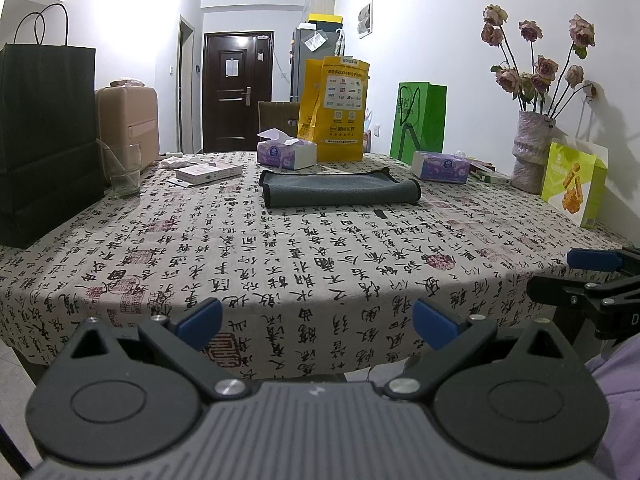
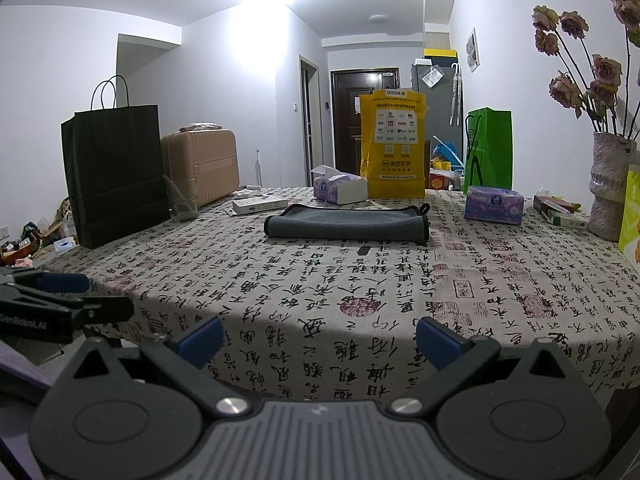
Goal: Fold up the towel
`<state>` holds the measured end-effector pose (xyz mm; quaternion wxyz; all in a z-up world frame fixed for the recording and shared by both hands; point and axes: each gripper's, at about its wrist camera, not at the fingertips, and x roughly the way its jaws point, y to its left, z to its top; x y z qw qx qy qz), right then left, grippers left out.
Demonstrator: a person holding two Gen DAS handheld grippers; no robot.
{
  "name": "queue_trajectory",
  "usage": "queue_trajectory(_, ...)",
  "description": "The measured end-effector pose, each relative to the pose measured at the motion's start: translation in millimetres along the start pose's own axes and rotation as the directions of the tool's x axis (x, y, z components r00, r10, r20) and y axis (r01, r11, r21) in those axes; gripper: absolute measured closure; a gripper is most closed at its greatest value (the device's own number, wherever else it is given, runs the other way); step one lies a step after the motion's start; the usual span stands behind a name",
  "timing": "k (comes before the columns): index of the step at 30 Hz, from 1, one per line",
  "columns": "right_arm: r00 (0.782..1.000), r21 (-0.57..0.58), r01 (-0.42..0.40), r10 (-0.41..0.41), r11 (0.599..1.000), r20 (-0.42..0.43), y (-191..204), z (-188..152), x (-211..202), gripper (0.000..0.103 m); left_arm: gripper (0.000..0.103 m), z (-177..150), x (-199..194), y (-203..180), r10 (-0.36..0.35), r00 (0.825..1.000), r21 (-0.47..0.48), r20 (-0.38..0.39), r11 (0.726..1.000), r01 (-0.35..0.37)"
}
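A grey towel [image 1: 340, 190] lies folded flat on the far middle of the table; it also shows in the right wrist view [image 2: 347, 222]. My left gripper [image 1: 318, 326] is open and empty, held off the table's near edge, well short of the towel. My right gripper [image 2: 320, 340] is open and empty, also at the near edge. The right gripper shows at the right edge of the left wrist view [image 1: 568, 276]. The left gripper shows at the left edge of the right wrist view [image 2: 100, 296].
The table has a calligraphy-print cloth [image 1: 280, 248]. On it stand a black paper bag [image 1: 44, 140], a glass [image 1: 124, 170], two tissue boxes [image 1: 286, 152] [image 1: 440, 166], a yellow bag [image 1: 336, 108], a green bag [image 1: 420, 120], a vase of dried roses [image 1: 530, 152] and a snack box [image 1: 574, 186].
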<state>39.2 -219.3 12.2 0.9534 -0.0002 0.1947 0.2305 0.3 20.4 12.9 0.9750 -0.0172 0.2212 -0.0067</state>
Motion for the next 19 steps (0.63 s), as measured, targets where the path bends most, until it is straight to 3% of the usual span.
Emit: queue_trajectory(19, 1.0, 0.001, -0.001, 0.001, 1.0, -0.001, -0.1, 0.2, -0.1, 0.0, 0.0, -1.3, -0.1, 0.4, -0.007, 1.0, 0.0, 0.001, 1.0, 0.007)
